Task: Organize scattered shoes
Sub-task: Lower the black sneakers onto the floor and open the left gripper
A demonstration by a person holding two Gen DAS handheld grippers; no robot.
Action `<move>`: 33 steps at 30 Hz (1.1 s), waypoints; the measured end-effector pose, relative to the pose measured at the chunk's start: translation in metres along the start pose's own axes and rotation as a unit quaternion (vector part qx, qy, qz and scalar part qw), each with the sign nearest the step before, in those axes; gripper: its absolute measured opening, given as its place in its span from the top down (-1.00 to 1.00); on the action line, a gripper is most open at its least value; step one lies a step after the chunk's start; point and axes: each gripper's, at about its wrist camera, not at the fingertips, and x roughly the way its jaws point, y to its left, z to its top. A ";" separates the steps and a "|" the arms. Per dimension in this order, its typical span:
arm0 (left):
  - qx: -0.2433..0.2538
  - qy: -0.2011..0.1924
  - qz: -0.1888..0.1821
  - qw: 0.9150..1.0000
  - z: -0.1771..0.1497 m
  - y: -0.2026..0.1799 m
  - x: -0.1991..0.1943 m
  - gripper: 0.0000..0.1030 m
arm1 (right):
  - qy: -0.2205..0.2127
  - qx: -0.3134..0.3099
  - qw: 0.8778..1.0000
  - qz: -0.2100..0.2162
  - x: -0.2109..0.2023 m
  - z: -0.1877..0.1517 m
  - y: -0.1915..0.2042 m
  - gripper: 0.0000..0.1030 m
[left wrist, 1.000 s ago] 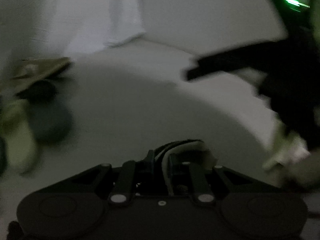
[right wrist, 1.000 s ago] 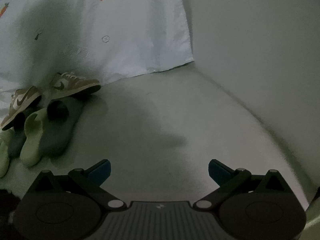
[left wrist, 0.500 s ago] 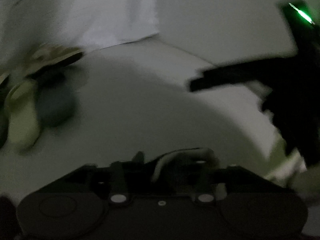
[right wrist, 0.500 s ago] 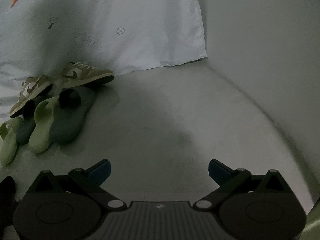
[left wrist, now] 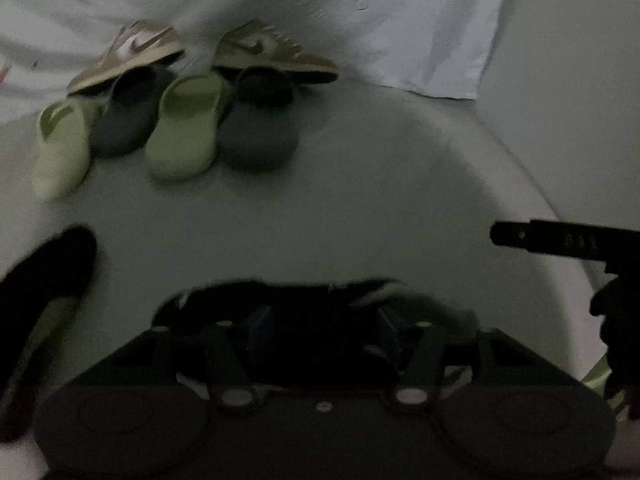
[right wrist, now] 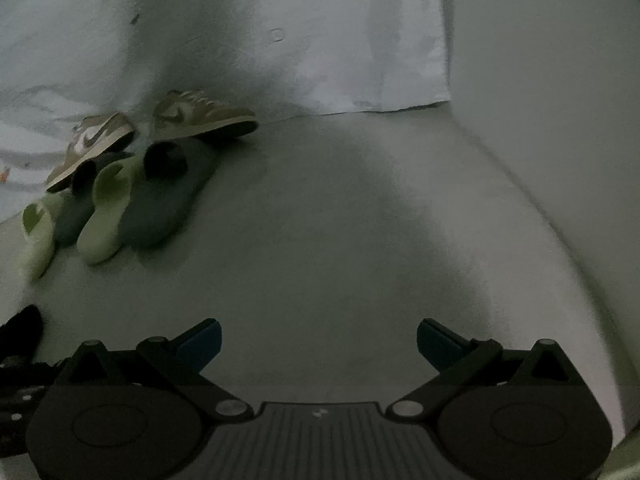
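Against the back sheet stand two brown sneakers (left wrist: 132,52) (left wrist: 272,50), with two pale green slides (left wrist: 64,144) (left wrist: 186,124) and two dark slides (left wrist: 128,116) (left wrist: 260,128) in front of them. My left gripper (left wrist: 325,330) is opening over a black shoe (left wrist: 312,300) that lies between its spread blue pads; the pads do not press on it. A second black shoe (left wrist: 44,292) lies to its left. My right gripper (right wrist: 319,340) is open over bare floor, nothing between its fingers; one finger (left wrist: 560,240) shows at the left wrist view's right edge.
A white sheet (right wrist: 320,40) with small carrot prints hangs at the back, and a plain wall (right wrist: 540,80) closes the right side. The pale floor (right wrist: 340,220) stretches between the shoe row and both grippers. A light green object (left wrist: 600,376) peeks in low right.
The left gripper's jaws, shut on the black shoe's collar before, have spread apart. Its view rolled and swung so the shoe row sits at top centre. The right gripper barely shifted.
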 end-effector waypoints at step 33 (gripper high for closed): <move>-0.254 -0.028 0.156 0.954 -0.046 0.116 -0.046 0.68 | 0.032 -0.057 0.995 0.075 0.013 -0.003 -0.003 -0.99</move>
